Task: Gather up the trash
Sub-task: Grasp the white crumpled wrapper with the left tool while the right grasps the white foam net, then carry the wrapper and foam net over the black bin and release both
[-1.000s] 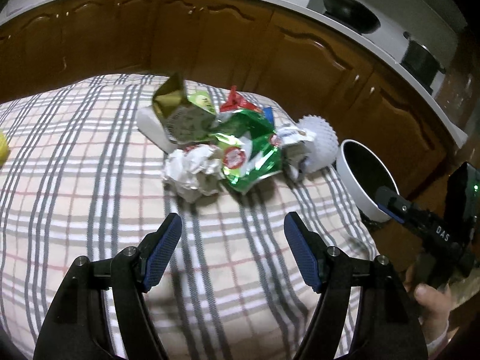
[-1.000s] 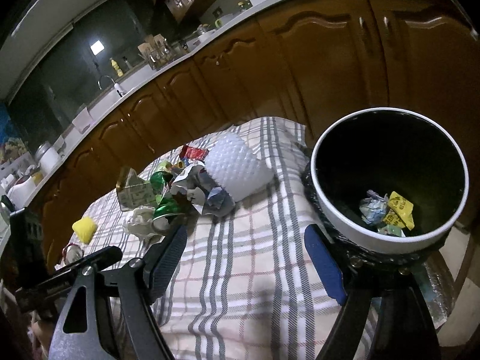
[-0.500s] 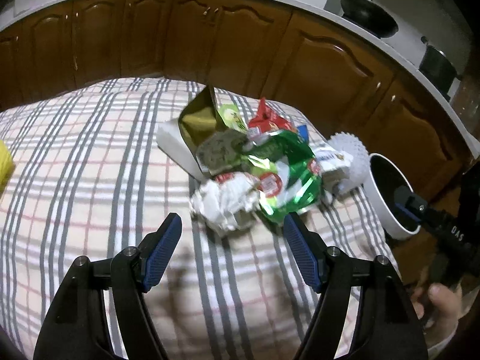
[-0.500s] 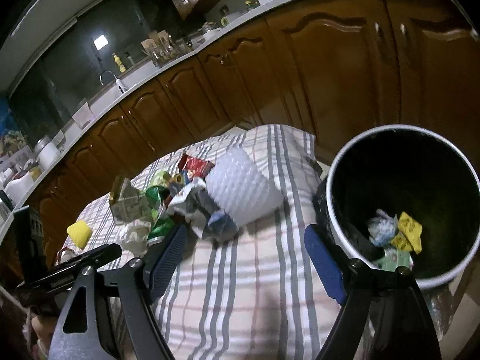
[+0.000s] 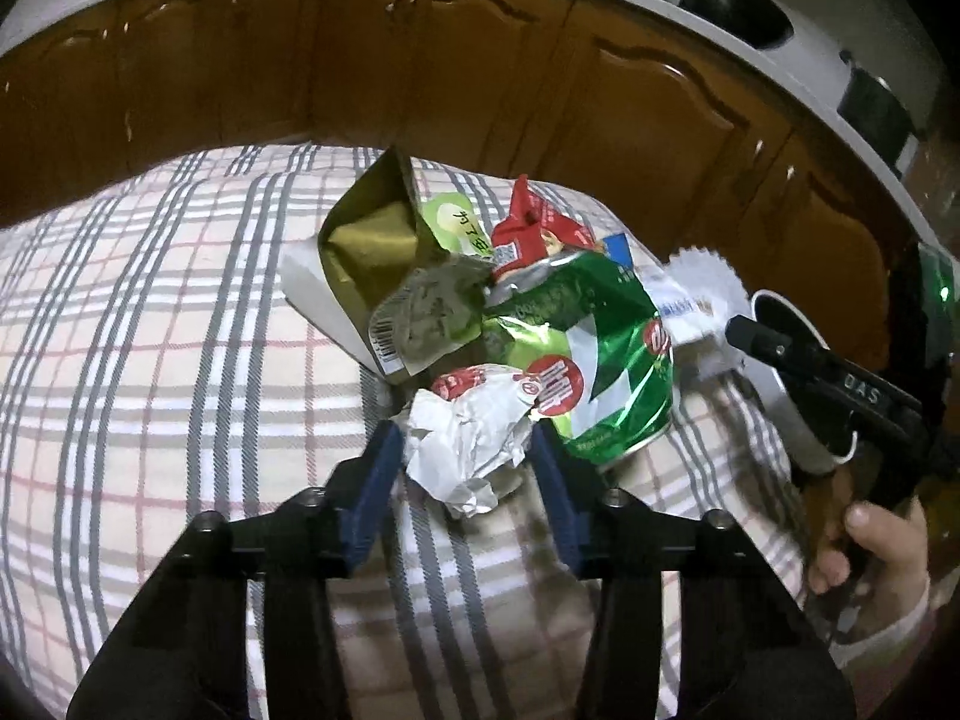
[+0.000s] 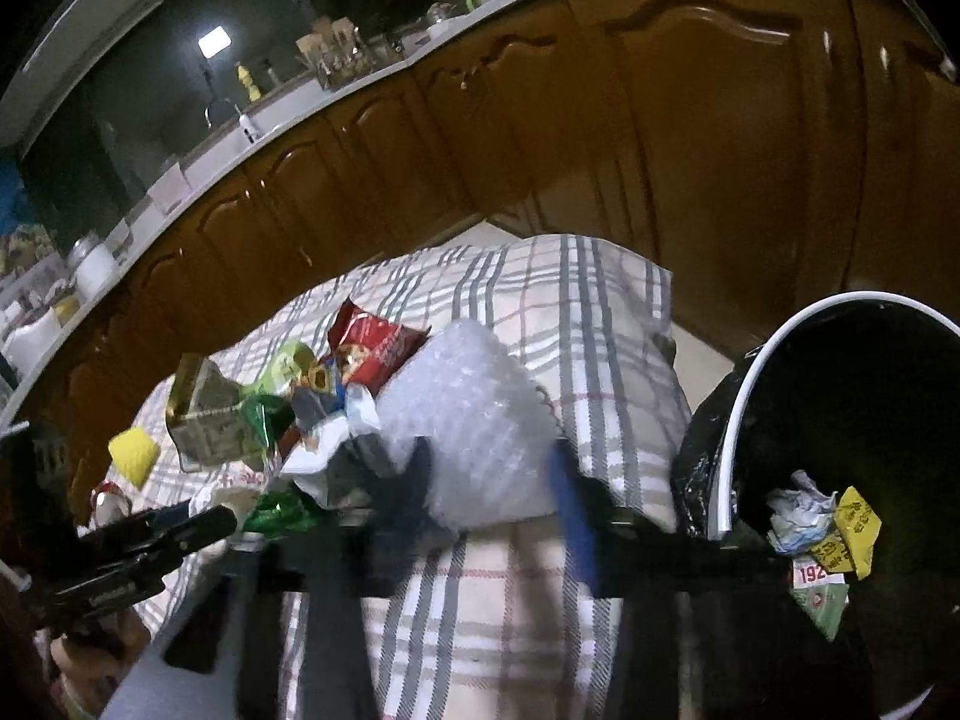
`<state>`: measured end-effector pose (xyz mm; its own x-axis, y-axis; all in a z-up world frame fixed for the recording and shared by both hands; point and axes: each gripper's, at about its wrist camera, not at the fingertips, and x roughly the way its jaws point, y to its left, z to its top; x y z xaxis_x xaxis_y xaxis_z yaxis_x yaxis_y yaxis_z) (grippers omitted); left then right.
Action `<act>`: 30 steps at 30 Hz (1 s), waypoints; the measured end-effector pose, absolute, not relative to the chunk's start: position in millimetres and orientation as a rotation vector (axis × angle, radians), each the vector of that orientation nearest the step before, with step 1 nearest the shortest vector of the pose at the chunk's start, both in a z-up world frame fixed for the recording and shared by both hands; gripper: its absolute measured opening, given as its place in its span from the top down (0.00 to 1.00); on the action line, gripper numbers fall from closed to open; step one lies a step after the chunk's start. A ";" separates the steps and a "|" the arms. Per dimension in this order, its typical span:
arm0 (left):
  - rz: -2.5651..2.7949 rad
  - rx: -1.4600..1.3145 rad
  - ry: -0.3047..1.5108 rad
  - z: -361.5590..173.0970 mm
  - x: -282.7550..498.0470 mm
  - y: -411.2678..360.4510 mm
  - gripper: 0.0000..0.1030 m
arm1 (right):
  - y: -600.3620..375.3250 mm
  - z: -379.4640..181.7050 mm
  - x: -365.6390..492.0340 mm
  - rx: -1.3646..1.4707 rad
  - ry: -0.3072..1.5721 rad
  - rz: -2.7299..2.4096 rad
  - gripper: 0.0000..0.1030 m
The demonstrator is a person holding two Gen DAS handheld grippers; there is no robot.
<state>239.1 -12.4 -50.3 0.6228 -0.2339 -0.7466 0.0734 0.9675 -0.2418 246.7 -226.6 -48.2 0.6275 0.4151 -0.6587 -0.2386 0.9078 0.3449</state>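
A heap of trash lies on the plaid tablecloth (image 5: pixel 150 330). At its near edge is a crumpled white wrapper (image 5: pixel 468 444). My left gripper (image 5: pixel 465 474) is closing on it, and both blue pads touch its sides. In the right wrist view a white wad of bubble wrap (image 6: pixel 474 414) sits between the blurred fingers of my right gripper (image 6: pixel 492 480), which is closing and pressing on it. The bin (image 6: pixel 729 450), white-rimmed with a black liner, stands off the table's right end with a few scraps inside.
The heap also holds a green foil bag (image 5: pixel 600 360), an olive carton (image 5: pixel 384 252) and a red wrapper (image 5: pixel 534 228). A yellow object (image 6: pixel 133 450) lies farther left on the cloth. Brown cabinets (image 5: pixel 420 90) run close behind the table.
Both grippers moved forward to the heap. The left jaws narrowed around the white wrapper, and the right jaws narrowed around the bubble wrap. The bin slid to the right edge of the right wrist view.
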 end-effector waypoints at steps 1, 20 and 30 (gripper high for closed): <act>-0.181 -0.187 0.881 -49.5 237.4 -13.4 0.67 | -226.8 -47.5 242.7 0.238 0.809 0.382 0.87; -0.310 -0.208 0.791 -2.8 184.5 -36.3 0.73 | -259.0 -6.7 164.4 0.296 0.682 0.374 0.92; -0.415 -0.154 0.788 6.7 181.8 -96.4 0.73 | -309.9 -5.0 136.3 0.348 0.661 0.270 0.92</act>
<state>181.8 -96.4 6.7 0.6293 -0.4176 -0.6554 0.3046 0.9084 -0.2863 136.3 -309.9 -5.0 0.7579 0.3518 -0.5494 -0.1333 0.9079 0.3975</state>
